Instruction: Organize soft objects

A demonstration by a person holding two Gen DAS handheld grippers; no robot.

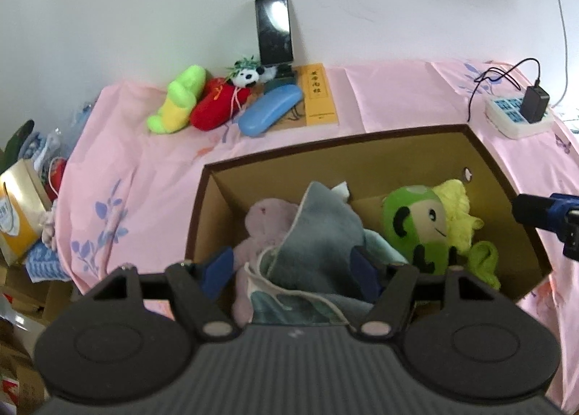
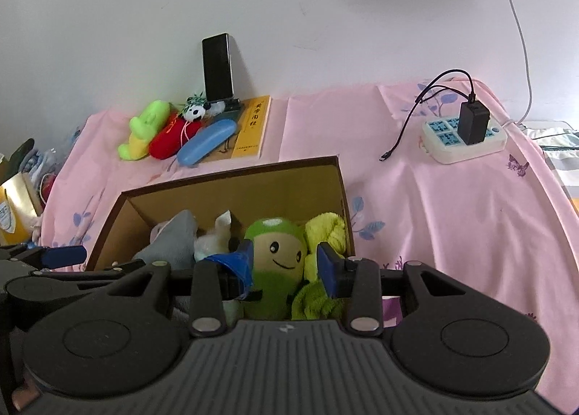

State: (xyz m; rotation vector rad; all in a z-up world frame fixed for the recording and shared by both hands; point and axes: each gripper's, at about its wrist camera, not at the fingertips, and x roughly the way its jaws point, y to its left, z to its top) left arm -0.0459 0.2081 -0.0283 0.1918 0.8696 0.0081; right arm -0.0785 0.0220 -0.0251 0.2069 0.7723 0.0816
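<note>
A brown cardboard box (image 1: 362,158) on the pink cloth holds a grey-blue plush (image 1: 318,234), a pale pink plush (image 1: 267,223) and a green doll with a yellow towel (image 1: 423,226). My left gripper (image 1: 293,266) is open, its blue pads on either side of the grey-blue plush. My right gripper (image 2: 286,266) is open, its pads astride the green doll (image 2: 278,252) over the box (image 2: 231,179). A green-yellow plush (image 1: 179,100), a red plush (image 1: 217,103) and a small panda (image 1: 248,74) lie at the back by the wall.
A phone on a stand (image 1: 273,31), a blue glasses case (image 1: 269,109) and a yellow book (image 1: 318,96) sit at the back. A white power strip with a black charger (image 1: 521,114) lies back right. Bags and clutter (image 1: 21,205) are off the left edge.
</note>
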